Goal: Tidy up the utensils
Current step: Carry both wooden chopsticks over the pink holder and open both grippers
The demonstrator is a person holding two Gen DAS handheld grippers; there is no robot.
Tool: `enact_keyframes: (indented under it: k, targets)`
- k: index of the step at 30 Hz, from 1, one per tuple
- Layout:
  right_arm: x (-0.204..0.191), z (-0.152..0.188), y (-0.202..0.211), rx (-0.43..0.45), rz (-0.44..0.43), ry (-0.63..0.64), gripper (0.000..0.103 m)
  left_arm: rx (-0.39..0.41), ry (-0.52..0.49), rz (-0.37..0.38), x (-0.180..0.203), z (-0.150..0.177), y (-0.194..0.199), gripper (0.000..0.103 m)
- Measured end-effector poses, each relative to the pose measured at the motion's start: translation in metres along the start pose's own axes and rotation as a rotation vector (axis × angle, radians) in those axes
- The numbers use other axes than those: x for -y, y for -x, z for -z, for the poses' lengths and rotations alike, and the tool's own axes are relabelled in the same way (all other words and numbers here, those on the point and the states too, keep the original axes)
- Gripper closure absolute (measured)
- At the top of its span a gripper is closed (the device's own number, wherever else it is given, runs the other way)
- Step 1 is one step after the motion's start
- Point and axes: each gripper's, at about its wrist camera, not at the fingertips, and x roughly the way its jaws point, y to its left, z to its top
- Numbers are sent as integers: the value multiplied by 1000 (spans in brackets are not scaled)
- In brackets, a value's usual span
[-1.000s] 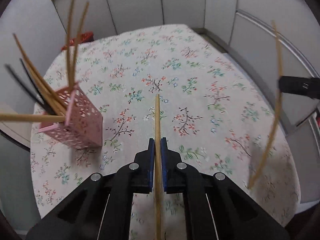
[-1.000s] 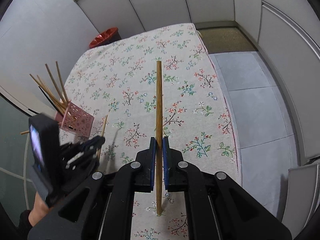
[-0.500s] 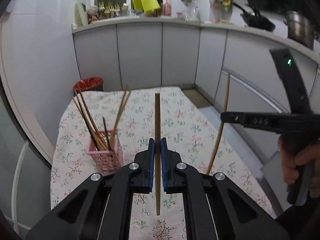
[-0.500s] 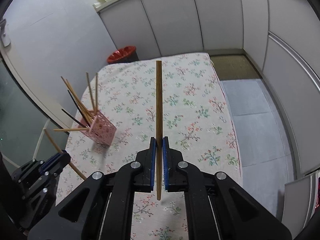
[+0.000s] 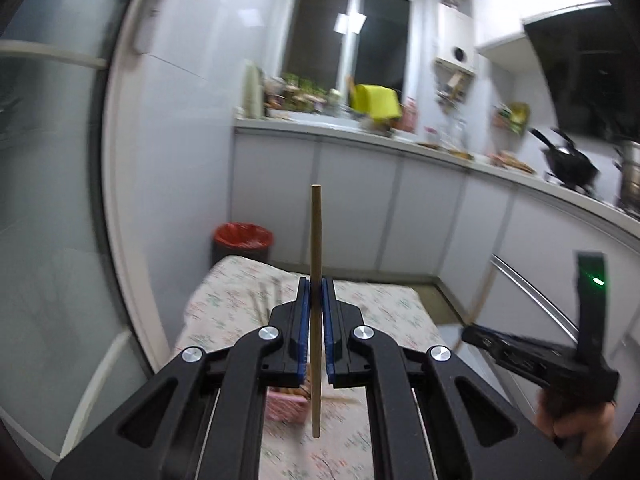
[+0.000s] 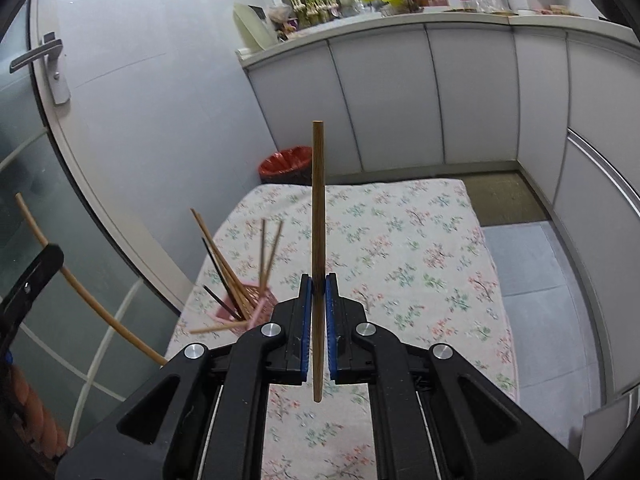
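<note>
My left gripper (image 5: 315,286) is shut on a wooden chopstick (image 5: 315,248) held upright, high above the table. The pink holder (image 5: 285,404) shows below it, mostly hidden by the jaws. My right gripper (image 6: 318,282) is shut on another wooden chopstick (image 6: 318,208), also upright. In the right wrist view the pink lattice holder (image 6: 256,306) stands at the table's left edge with several chopsticks (image 6: 224,264) leaning in it. The left gripper's chopstick shows at the far left of the right wrist view (image 6: 80,288). The right gripper body shows in the left wrist view (image 5: 536,356).
The table has a floral cloth (image 6: 400,248). A red bin (image 6: 286,164) stands behind it. White cabinets (image 6: 400,96) and a cluttered counter run along the back. A glass door (image 6: 48,184) is at the left.
Both grippers have tilted upward and risen, each still holding its chopstick. The left view now faces the counter and window, and the holder has dropped under its jaws.
</note>
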Motion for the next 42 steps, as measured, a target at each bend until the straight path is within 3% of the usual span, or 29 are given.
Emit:
enact_keyframes:
  k: [6, 15, 23, 37, 38, 40, 41, 42]
  targets:
    - [-23, -12, -13, 34, -38, 18, 97, 66, -12, -50, -6, 6, -33, 97]
    - [-38, -25, -38, 107, -104, -12, 97, 69, -6, -93, -16, 30, -77, 97]
    - [-41, -27, -70, 137, -148, -59, 97, 34, -8, -123, -23, 50, -104, 97]
    - [-45, -15, -129, 64, -151, -79, 97, -102, 33, -114, -36, 70, -143, 96]
    - [-45, -14, -132, 54, -149, -78, 97, -108, 47, -112, -38, 70, -143, 95]
    - [-45, -13, -136, 33, -146, -75, 93, -125, 82, -104, -42, 67, -141, 82]
    - [-44, -13, -136, 31, -145, -81, 87, -129, 97, -100, -44, 65, -139, 64]
    - [-41, -14, -134, 33, -148, -96, 82, -129, 117, -96, -46, 63, -136, 58]
